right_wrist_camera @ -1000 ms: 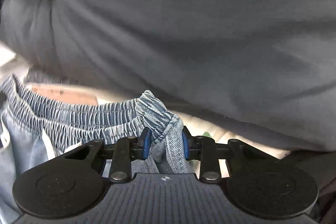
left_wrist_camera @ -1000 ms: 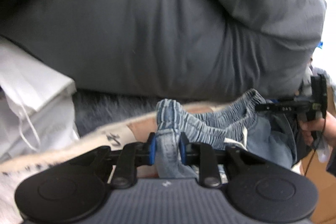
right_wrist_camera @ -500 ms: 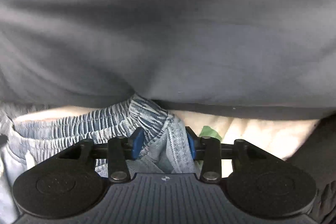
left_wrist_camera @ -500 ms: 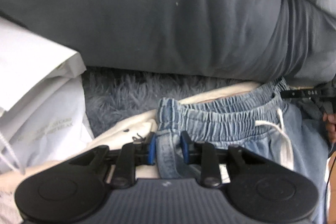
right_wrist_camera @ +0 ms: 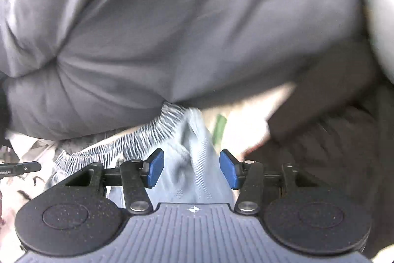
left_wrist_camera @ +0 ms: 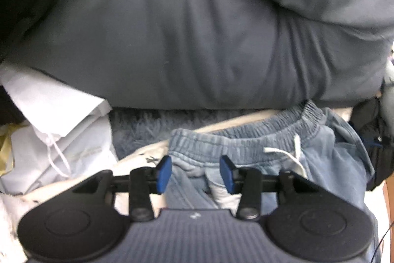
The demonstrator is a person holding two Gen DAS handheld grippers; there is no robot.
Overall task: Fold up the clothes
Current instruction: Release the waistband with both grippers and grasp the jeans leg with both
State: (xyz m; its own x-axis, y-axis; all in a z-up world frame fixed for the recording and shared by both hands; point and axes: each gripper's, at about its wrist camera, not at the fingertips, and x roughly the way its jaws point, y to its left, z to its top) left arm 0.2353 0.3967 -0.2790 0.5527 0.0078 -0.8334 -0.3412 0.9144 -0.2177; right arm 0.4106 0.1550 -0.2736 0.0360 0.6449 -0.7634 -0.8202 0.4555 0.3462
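**Denim shorts being let go at both ends of the waistband**

Denim is lying between both pairs of blue pads, but neither pair is pressing on it now. Nearest the left wrist camera, the left gripper [left_wrist_camera: 195, 170] is standing spread, its jaws having just been opening, with the left end of the blue shorts [left_wrist_camera: 258, 164] resting loosely in the gap and reaching away from it to the right. Nearest the right wrist camera, the right gripper [right_wrist_camera: 191, 168] is likewise spread, its jaws having just been opening too, and the other end of the shorts is rising between the pads in a soft peak, blurred, with clear gaps either side.

Just beyond the left pads, the elastic waistband [left_wrist_camera: 246, 137] is running left to right across the view, its white drawstring [left_wrist_camera: 290, 154] hanging down near the middle. That long axis is what the coming move seems to depend on: each hand is sitting at one end of the band, neither nearer than the other, so a fold would likely need a fresh hold there.

Farther off, the shorts are lying on a pale cloth [left_wrist_camera: 147, 154], with white paper bags [left_wrist_camera: 61, 139] to the left, and a large grey cushion [left_wrist_camera: 197, 41] is filling the background.
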